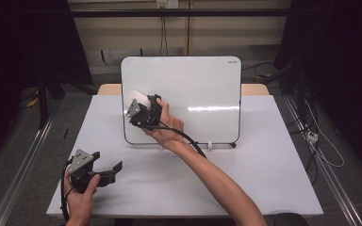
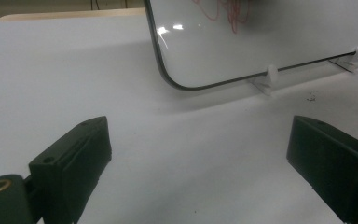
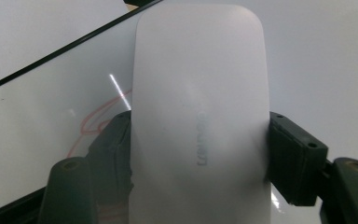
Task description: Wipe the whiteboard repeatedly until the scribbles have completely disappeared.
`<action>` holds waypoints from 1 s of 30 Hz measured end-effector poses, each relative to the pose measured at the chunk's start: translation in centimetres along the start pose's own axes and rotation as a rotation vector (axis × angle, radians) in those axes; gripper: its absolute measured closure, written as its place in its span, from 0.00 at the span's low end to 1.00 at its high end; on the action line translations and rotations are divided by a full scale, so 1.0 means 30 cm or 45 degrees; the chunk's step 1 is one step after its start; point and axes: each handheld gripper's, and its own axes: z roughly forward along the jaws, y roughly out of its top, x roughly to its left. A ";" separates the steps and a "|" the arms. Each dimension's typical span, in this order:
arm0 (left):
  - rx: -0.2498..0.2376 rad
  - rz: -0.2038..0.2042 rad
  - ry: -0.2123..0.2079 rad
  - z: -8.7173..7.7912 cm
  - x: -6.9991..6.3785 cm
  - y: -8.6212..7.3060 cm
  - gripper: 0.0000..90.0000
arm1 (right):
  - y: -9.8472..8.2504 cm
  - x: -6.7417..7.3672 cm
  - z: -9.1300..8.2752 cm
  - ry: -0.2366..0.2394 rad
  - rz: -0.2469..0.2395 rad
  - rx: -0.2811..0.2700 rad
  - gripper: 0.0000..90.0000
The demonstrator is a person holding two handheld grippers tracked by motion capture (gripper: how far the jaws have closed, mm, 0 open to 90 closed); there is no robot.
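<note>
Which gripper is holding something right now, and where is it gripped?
The right gripper clamps a white eraser by its two long sides, against the whiteboard. The left gripper is open, holding nothing.

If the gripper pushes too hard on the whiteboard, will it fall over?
Probably it could tip: the whiteboard stands nearly upright on two small white feet. It looks thin, so likely light and easy to slide on the smooth table.

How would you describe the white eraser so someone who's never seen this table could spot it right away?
Find the whiteboard propped upright at the back of the white table. Against its left part, the right gripper clamps a smooth white eraser between its black jaws. It is the rounded oblong block with faint lettering, beside red scribbles.
</note>
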 end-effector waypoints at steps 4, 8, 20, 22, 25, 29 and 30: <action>-0.001 0.000 0.000 -0.001 0.000 0.000 0.07 | -0.013 0.015 -0.005 0.006 0.001 -0.007 0.35; -0.002 -0.004 0.001 -0.001 0.000 -0.001 0.07 | -0.019 0.024 -0.008 0.010 -0.010 -0.005 0.35; 0.002 0.002 0.003 0.000 -0.003 -0.002 0.07 | -0.062 0.074 -0.027 0.024 -0.034 -0.006 0.35; 0.003 0.005 0.005 0.001 -0.003 -0.002 0.07 | -0.064 0.079 -0.028 0.024 -0.034 -0.005 0.35; 0.001 0.006 0.004 0.002 -0.004 -0.001 0.07 | -0.073 0.094 -0.033 0.033 -0.044 0.000 0.35; 0.006 0.008 0.005 0.003 -0.008 -0.001 0.07 | -0.091 0.139 -0.036 0.052 -0.052 0.001 0.35; 0.005 0.009 0.004 0.003 -0.008 -0.001 0.07 | -0.091 0.139 -0.036 0.052 -0.052 0.001 0.35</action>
